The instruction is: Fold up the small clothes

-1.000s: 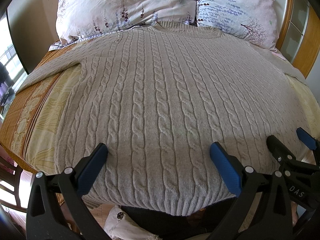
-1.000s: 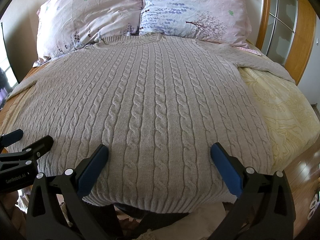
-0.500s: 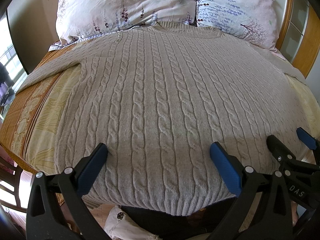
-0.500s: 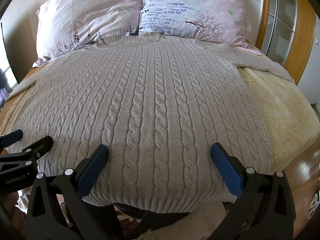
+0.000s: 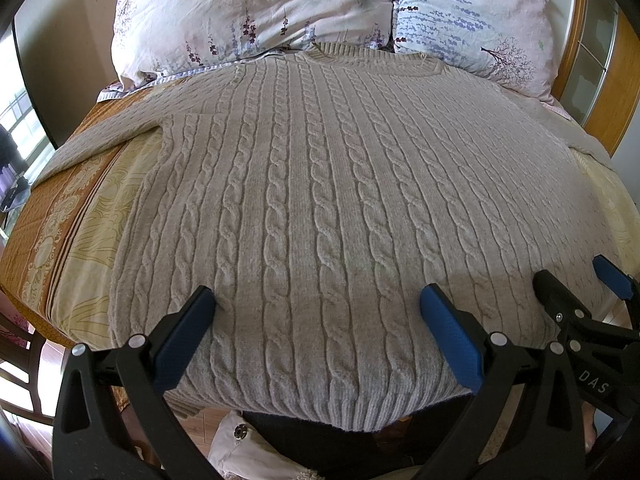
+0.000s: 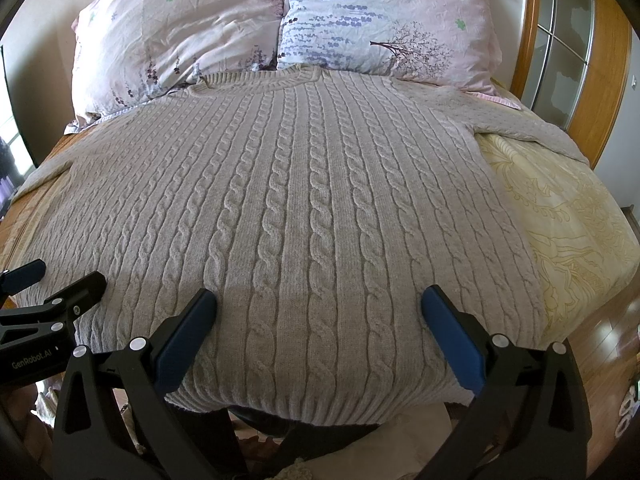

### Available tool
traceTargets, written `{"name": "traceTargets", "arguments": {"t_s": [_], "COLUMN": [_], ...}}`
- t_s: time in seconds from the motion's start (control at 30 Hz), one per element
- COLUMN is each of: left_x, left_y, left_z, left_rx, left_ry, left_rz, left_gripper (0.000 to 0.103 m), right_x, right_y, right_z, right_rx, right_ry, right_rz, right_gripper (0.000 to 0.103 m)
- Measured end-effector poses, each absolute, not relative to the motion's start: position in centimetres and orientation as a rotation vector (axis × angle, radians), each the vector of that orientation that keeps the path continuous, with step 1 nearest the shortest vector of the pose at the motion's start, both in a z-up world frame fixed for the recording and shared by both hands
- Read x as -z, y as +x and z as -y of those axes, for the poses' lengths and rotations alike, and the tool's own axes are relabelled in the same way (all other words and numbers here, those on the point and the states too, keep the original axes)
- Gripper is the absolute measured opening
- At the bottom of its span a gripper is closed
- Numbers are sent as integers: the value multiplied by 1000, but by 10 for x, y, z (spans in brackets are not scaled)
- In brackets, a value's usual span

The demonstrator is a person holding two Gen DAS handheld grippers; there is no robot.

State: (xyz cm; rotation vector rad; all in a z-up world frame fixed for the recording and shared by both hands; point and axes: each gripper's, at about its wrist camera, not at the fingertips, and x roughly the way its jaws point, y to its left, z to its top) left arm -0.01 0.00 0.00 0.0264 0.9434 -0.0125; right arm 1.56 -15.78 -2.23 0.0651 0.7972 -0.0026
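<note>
Flat on the bed lies a beige cable-knit sweater (image 5: 320, 200), front up, its neckline at the far end touching the 2 floral pillows (image 6: 280, 20) and its ribbed hem (image 5: 352, 412) nearest, hanging slightly past the mattress edge. Both sleeves spread outward: one runs off to the left over the orange-patterned bedspread (image 5: 48, 240), the other to the right across the pale yellow cover (image 6: 560, 220).

Just above the hem hovers the left gripper (image 5: 318, 304), its blue pads spread wide and holding nothing. Beside it, to its right, the right gripper (image 6: 320, 304) hangs over the same hem strip, likewise splayed and empty; whether either pad touches the knit cannot be told.

Open cover shows on both flanks of the sweater body. Beyond the right edge stands a wooden frame (image 6: 608, 60) with glass panels, and wood floor (image 6: 608, 344) lies below the bed corner.
</note>
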Motion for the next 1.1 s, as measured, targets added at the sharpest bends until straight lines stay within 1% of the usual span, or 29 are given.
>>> {"name": "traceTargets", "arguments": {"t_s": [0.63, 0.9, 1.1], "left_x": [0, 0, 0], "left_y": [0, 0, 2], "left_z": [0, 0, -1], "left_rx": [12, 12, 20], "left_ry": [27, 30, 43], "left_rz": [-944, -942, -946], "left_gripper": [101, 101, 101], "right_x": [22, 22, 23], "right_y": [13, 10, 5], "right_z": [158, 161, 167], "right_rx": [3, -36, -118], "right_ry": [66, 46, 22], "right_rz": [-769, -711, -621], "right_gripper": [102, 102, 102]}}
